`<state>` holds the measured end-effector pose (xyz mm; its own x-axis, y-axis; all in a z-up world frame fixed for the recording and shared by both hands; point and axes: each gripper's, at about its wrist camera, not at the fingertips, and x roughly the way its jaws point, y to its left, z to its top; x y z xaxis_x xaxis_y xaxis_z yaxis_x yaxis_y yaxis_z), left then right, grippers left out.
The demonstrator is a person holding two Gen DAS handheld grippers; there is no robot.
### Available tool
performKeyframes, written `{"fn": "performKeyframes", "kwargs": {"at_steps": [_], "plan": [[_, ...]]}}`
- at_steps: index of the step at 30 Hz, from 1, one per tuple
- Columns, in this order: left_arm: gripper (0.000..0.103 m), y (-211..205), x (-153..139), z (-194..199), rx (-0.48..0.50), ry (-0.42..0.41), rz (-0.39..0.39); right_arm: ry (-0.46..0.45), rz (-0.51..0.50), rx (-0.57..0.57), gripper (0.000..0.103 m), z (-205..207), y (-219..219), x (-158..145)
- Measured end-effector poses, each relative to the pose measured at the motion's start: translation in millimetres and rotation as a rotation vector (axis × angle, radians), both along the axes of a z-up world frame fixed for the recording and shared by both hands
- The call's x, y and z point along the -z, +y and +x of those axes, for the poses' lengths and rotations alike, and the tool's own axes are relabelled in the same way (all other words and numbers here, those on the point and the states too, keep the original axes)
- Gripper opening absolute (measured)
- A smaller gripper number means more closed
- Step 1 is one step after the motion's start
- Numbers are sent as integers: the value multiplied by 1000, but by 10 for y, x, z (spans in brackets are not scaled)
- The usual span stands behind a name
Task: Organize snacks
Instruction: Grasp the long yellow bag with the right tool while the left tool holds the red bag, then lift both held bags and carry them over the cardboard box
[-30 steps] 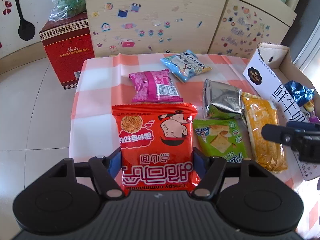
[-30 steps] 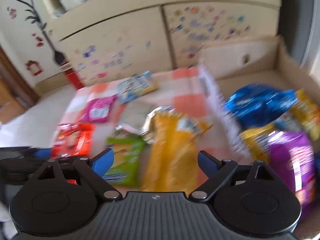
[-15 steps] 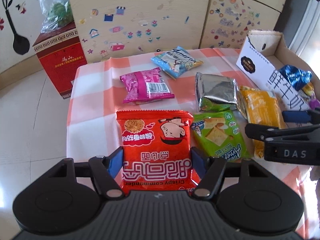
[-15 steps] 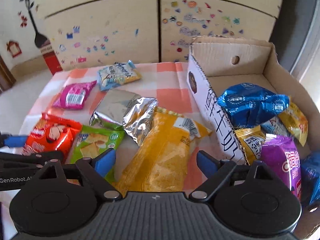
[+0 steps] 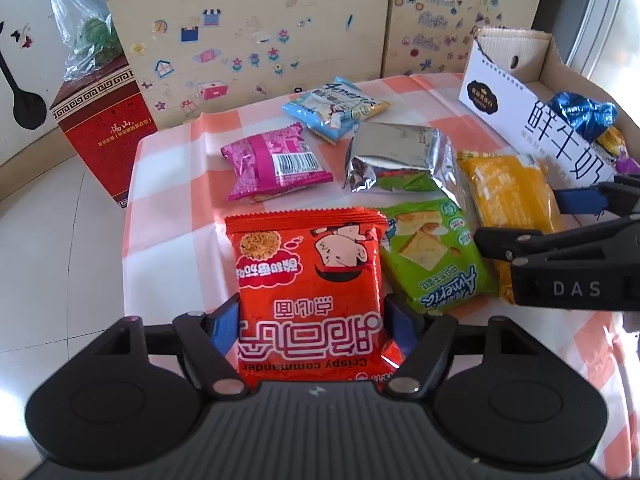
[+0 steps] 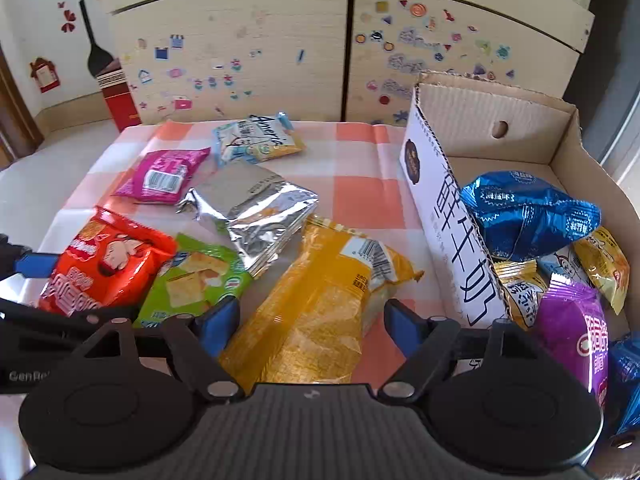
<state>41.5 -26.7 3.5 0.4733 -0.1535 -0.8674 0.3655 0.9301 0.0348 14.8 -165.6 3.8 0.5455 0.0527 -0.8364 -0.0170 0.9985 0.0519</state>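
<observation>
Several snack packs lie on an orange-and-white checked tablecloth (image 5: 176, 184). My left gripper (image 5: 310, 320) is open with its blue pads either side of the near end of a red noodle-snack pack (image 5: 308, 276). My right gripper (image 6: 312, 320) is open astride the near end of a long yellow pack (image 6: 328, 304); it also shows in the left wrist view (image 5: 560, 220). A green cracker pack (image 5: 432, 256), a silver pack (image 5: 396, 164), a pink pack (image 5: 276, 164) and a light-blue pack (image 5: 336, 106) lie around. A cardboard box (image 6: 560, 136) at the right holds several packs.
A sticker-covered wooden cabinet (image 6: 280, 52) stands behind the table. A red carton (image 5: 104, 128) with a plastic bag on top stands on the tiled floor at the left. The box's white side wall (image 6: 444, 216) rises just right of the yellow pack.
My right gripper has swung left from the box and come down over the yellow pack. My left gripper has stayed around the red pack, with the view shifted slightly.
</observation>
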Motion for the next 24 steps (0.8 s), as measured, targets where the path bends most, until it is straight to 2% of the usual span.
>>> {"fn": "performKeyframes", "kwargs": {"at_steps": [3, 5, 7, 11, 17, 24], "plan": [[74, 1, 4, 0, 6, -6, 1, 22, 25, 4, 78, 17, -18, 40], [71, 2, 1, 1, 14, -7, -4, 18, 18, -23, 65, 5, -2, 20], [68, 8, -8, 0, 19, -9, -9, 18, 38, -42, 63, -12, -4, -9], [68, -1, -41, -25, 38, -28, -5, 5, 30, -70, 61, -64, 8, -56], [68, -47, -191, -75, 71, -98, 1, -68, 4, -119, 61, -139, 18, -236], [68, -31, -347, -57, 30, -184, 0, -130, -41, -138, 61, -200, 4, -372]]}}
